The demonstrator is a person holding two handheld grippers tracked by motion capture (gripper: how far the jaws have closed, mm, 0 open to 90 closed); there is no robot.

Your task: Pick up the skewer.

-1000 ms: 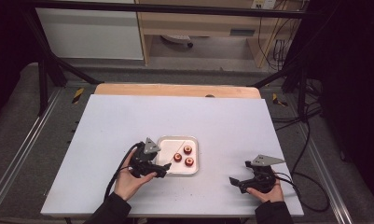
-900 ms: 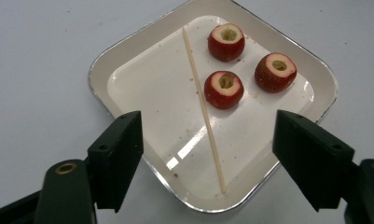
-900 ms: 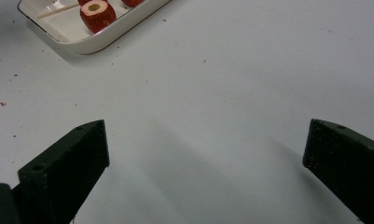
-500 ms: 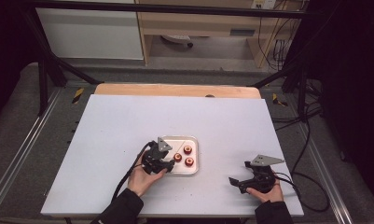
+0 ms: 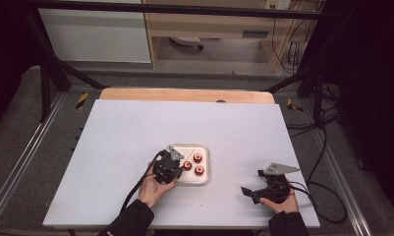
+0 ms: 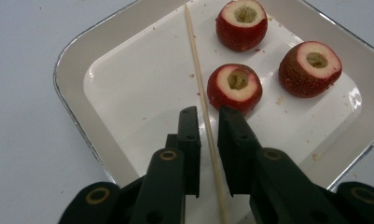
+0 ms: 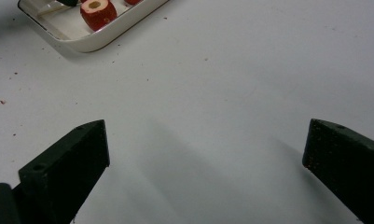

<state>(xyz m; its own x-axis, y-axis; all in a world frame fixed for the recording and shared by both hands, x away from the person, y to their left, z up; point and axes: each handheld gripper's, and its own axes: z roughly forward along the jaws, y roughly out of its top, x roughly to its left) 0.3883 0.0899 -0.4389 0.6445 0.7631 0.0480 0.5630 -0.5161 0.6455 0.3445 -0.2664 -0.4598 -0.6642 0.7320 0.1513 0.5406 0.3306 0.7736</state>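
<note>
My left tongs (image 6: 208, 121) stand low over the white tray (image 6: 77, 56), and the thin wooden skewer (image 6: 201, 88) lies flat on the tray floor exactly between the two jaws. Its long axis runs straight away from me in the left gripper view, from under the tongs toward the far rim of the tray, so it is in line with the jaws. The jaws have just been closing, with the skewer between them, but a small gap still shows on each side, so I judge the pads do not press on it yet. Three cored red fruits lie on the tray; the nearest fruit (image 6: 234, 86) is just beside my right jaw tip, and I think the closing could push it. My left hand is clearly the nearer one. My right tongs (image 5: 256, 191) rest on the table well to the right of the tray, with the jaws wide apart and nothing in them. The table (image 5: 126, 132) is pale and plain with some crumbs. Beyond its far edge I see a wooden strip, a dark frame and cables on the floor.
</note>
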